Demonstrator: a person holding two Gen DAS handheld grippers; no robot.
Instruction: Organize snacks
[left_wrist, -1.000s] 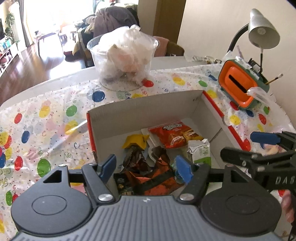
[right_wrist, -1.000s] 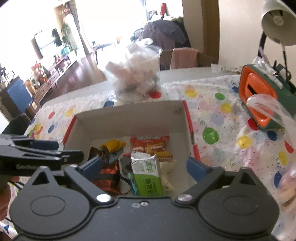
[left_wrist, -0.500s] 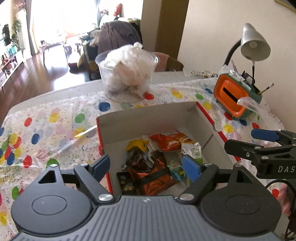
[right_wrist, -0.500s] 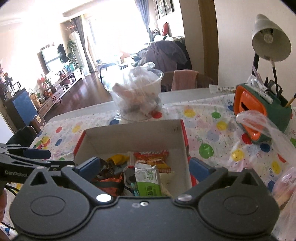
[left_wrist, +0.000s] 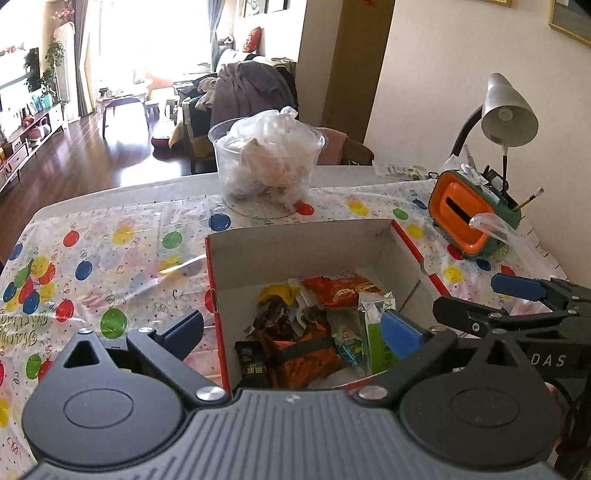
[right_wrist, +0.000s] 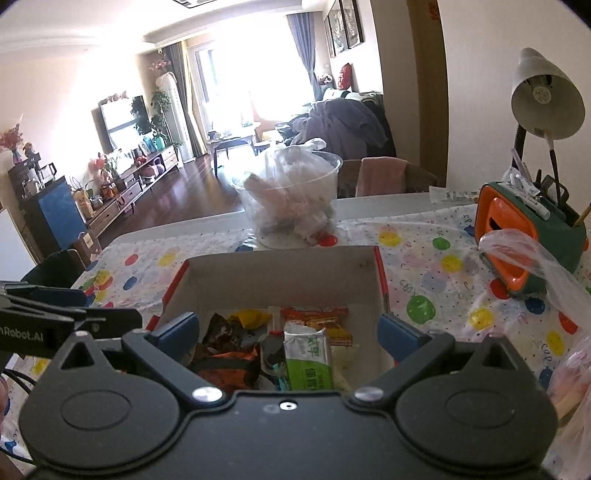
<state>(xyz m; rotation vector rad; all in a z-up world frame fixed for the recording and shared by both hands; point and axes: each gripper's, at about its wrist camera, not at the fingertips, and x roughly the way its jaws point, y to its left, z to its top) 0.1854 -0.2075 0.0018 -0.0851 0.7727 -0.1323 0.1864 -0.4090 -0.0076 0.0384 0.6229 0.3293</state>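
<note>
Left gripper (left_wrist: 291, 328) above near end of box (left_wrist: 295, 236): jaws spread wide, just been opening, nothing between pads. Right gripper (right_wrist: 288, 330) beside it, also spread wide and empty, over same box. Snacks (left_wrist: 306, 332) lie heaped on box floor (orange packet, green-white pack, yellow wrapper among them). Box sits on dotted tablecloth (left_wrist: 110, 251). Clear tub (left_wrist: 266, 162) with plastic bag behind box; orange-green holder (left_wrist: 469, 210) and lamp (left_wrist: 508, 114) at right.

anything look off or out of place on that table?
Mostly tidy. The snack packets lie jumbled in a heap at the near end of the red-edged cardboard box, not lined up. A loose clear plastic bag is draped against the orange and green desk organiser. No spill or damage shows.
</note>
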